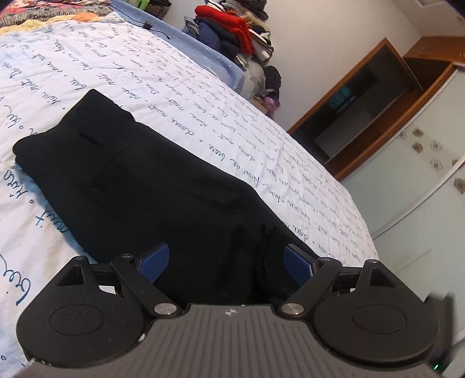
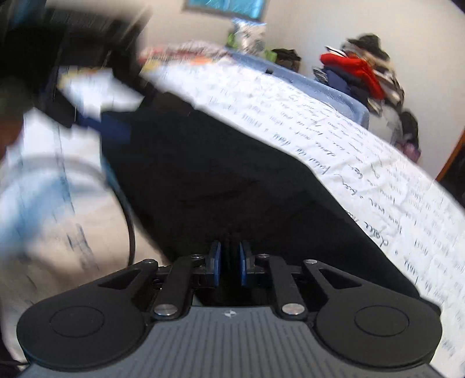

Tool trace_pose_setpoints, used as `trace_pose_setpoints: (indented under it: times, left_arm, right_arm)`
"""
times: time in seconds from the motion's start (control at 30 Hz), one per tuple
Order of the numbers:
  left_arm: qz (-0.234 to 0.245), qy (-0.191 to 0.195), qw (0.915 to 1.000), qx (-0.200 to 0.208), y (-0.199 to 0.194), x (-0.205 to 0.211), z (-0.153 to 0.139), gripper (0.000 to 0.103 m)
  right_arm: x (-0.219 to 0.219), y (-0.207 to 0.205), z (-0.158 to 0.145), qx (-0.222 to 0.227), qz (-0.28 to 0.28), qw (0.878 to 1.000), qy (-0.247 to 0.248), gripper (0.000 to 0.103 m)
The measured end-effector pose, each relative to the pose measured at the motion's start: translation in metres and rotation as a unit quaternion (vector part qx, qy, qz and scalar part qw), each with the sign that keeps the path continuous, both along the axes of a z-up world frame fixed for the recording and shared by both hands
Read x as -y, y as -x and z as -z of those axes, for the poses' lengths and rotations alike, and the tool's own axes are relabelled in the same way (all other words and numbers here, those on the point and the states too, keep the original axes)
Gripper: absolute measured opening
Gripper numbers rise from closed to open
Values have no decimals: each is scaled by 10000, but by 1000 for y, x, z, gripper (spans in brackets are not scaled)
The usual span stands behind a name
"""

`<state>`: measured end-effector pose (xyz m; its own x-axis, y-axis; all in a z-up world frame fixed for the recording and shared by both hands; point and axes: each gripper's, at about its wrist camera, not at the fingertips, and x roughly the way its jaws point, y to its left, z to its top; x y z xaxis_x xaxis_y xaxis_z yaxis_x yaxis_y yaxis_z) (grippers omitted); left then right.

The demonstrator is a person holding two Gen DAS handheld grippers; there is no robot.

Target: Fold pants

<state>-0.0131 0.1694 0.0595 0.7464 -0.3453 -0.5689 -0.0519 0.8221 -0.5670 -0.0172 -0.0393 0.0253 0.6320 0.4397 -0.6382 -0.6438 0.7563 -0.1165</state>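
Observation:
The black pants (image 1: 139, 174) lie folded lengthwise on the white bed sheet with blue handwriting (image 1: 203, 96). In the left wrist view my left gripper (image 1: 225, 263) is open, its blue pads (image 1: 154, 261) spread on either side of the near end of the pants. In the right wrist view, which is blurred, my right gripper (image 2: 230, 263) is shut on a thin fold of the black pants (image 2: 218, 174) at their near edge. The left gripper (image 2: 96, 116) shows there as a dark blur at the upper left.
A pile of clothes with a red garment (image 1: 232, 20) stands beyond the bed's far side. A wooden cabinet (image 1: 372, 96) and a pale wardrobe door (image 1: 421, 174) are to the right. A black cable (image 1: 151, 26) lies on the sheet.

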Motion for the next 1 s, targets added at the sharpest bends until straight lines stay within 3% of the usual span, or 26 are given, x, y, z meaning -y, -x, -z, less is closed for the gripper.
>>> trace_pose_setpoints:
  times: [0.17, 0.27, 0.37, 0.57, 0.6, 0.67, 0.73, 0.9, 1.0]
  left_arm:
    - [210, -431, 9987, -148, -20, 24, 11, 87]
    - [319, -682, 9952, -623, -39, 39, 26, 87]
    - [355, -933, 9925, -708, -46, 48, 36, 88]
    - [431, -943, 9927, -620, -46, 46, 40, 93]
    - [448, -948, 9926, -611, -46, 45, 40, 93]
    - [475, -954, 9926, -588, -45, 44, 41, 94]
    - [489, -974, 9924, -566, -45, 44, 42, 94]
    - [492, -977, 9927, -517, -43, 45, 41, 94]
    - [502, -939, 9931, -501, -41, 44, 41, 94]
  right_arm:
    - [38, -58, -26, -627, 644, 9897, -1118, 13]
    - [40, -107, -12, -1216, 1006, 9803, -1192, 20]
    - [39, -133, 17, -1730, 1127, 9723, -1095, 20]
    - [56, -127, 15, -1819, 1231, 9641, -1494, 22]
    - [60, -124, 11, -1885, 1332, 9595, -1618, 25]
    - [65, -120, 2, -1937, 1327, 9545, -1836, 40]
    - [65, -114, -7, -1876, 1250, 9550, -1928, 78]
    - [64, -108, -13, -1716, 1188, 9603, -1851, 81]
    - [66, -121, 8, -2043, 1417, 9522, -1772, 82]
